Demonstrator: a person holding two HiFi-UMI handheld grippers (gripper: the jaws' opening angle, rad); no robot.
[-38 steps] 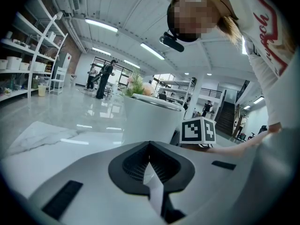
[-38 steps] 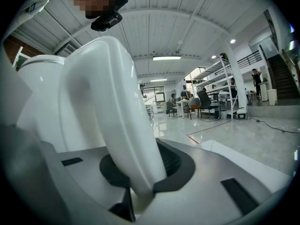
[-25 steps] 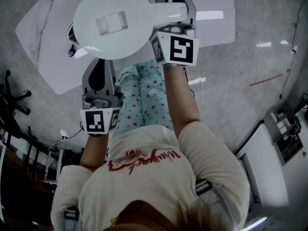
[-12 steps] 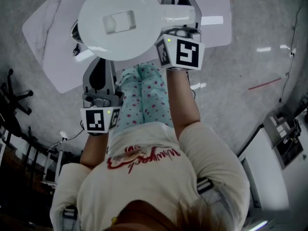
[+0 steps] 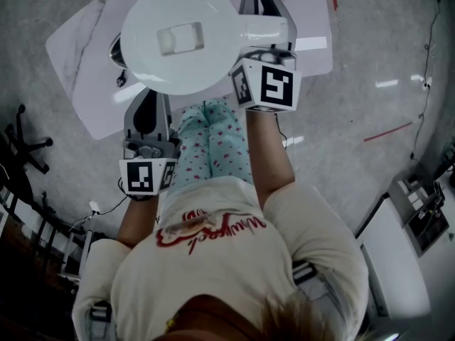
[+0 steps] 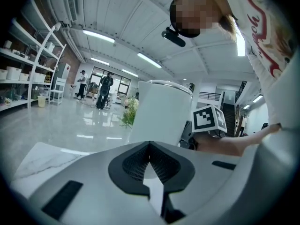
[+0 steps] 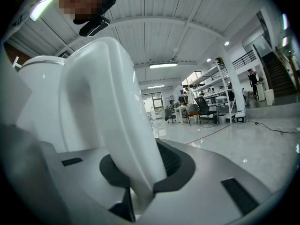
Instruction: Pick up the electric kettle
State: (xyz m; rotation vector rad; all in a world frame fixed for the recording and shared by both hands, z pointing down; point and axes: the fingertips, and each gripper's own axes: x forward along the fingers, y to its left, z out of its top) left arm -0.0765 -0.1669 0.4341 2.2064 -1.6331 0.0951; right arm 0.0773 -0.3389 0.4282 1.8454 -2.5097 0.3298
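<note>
**Head view:** the electric kettle is seen from straight above. Its round lid fills the top of the frame and overlaps the near edge of the white tabletop. The right gripper has its jaws closed across the handle. The left gripper sits lower in the frame with its tip just under the lid's rim, and from here I cannot tell whether it touches the kettle. The lid spills past the tabletop's edge toward the person's legs, so the kettle appears to be already in the air. I judge the pick-up essentially done, with only a steady hold and clearing the tabletop left.

**Left gripper view:** these jaws are pressed together with nothing between them. The kettle's white wall stands ahead of them, not inside them, which the head view could not settle. The other gripper's marker cube shows beside the kettle, and a strip of tabletop lies low at the left. The jaws hide the kettle's bottom, so no gap beneath it can be seen.

**Right gripper view:** only this view shows the grip itself. The white loop of the handle runs down between the dark pads, which clamp it from both sides, with the kettle's body to the left. No tabletop appears here, only open floor beyond.
</note>
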